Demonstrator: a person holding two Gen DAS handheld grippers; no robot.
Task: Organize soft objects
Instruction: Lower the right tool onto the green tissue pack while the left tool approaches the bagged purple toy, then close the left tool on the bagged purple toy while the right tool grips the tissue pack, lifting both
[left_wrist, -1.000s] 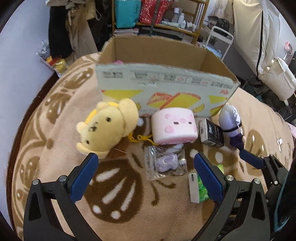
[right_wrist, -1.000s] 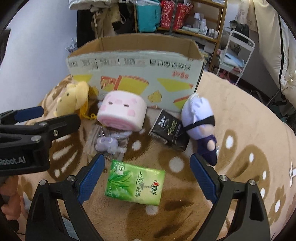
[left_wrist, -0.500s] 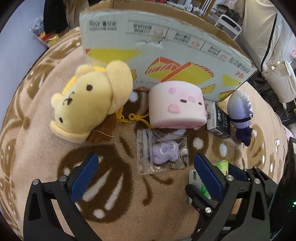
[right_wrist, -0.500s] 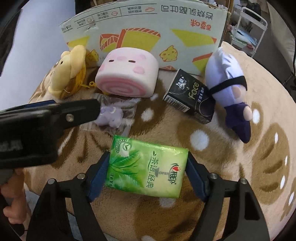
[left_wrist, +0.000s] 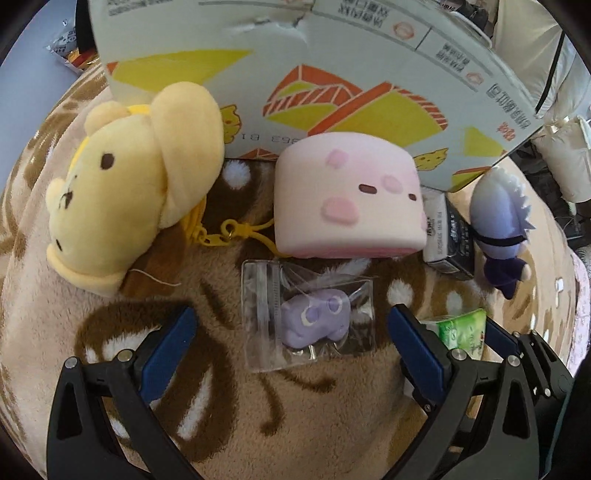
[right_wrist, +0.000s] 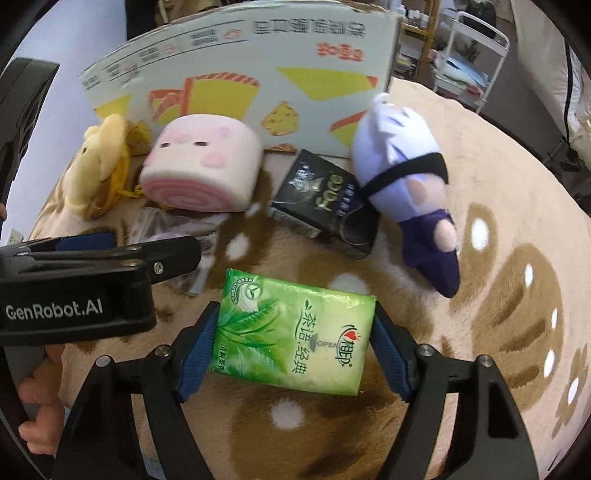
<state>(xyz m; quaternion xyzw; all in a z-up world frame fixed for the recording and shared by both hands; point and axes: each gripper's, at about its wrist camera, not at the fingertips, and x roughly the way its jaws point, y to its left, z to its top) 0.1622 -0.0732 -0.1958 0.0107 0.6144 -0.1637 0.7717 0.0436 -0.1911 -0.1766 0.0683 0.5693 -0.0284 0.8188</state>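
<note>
Green tissue pack (right_wrist: 291, 334) is sitting pinched between the right gripper (right_wrist: 293, 349) pads; squeezing gently avoids crushing. Left gripper (left_wrist: 291, 332) is hanging spread around the bagged purple toy (left_wrist: 314, 319).

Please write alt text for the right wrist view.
The right gripper has its jaws shut on a green tissue pack over a beige rug. Behind lie a pink roll-cake plush, a black box and a printed cardboard box.

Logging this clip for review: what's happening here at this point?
A person holds a gripper in each hand over a patterned rug. The right gripper has closed on a green tissue pack. The left gripper is open around a bagged purple toy. Other plush toys lie before the cardboard box.
</note>
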